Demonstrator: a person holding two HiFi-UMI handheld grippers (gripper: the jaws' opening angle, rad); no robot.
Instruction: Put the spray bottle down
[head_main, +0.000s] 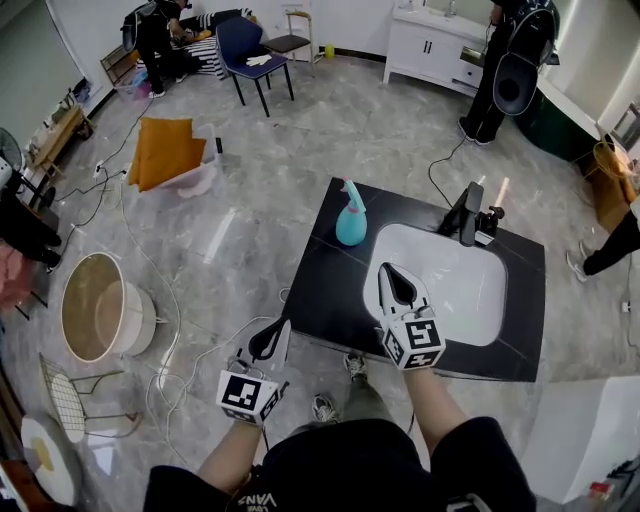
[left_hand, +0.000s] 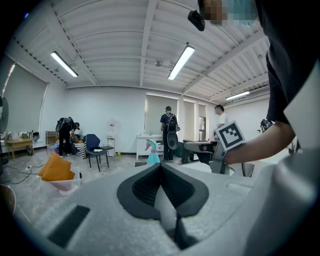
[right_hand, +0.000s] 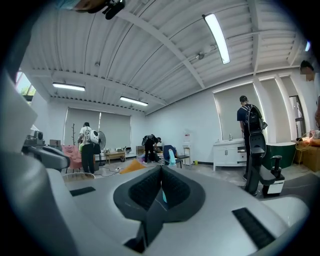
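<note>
A teal spray bottle (head_main: 350, 215) stands upright on the black countertop (head_main: 325, 290), just left of the white sink (head_main: 470, 300). My right gripper (head_main: 389, 267) is shut and empty, hovering over the sink's left edge, a short way nearer to me than the bottle. In the right gripper view the bottle's (right_hand: 171, 156) top shows just past the closed jaws. My left gripper (head_main: 284, 327) is also shut and empty, held off the counter's near left edge. From the left gripper (left_hand: 160, 165) view the bottle (left_hand: 152, 153) stands far ahead.
A black faucet (head_main: 468, 212) rises at the sink's far rim. On the floor lie a round tub (head_main: 95, 305), an orange cushion (head_main: 165, 150) and loose cables. A blue chair (head_main: 250, 50) and a standing person (head_main: 500, 70) are farther off.
</note>
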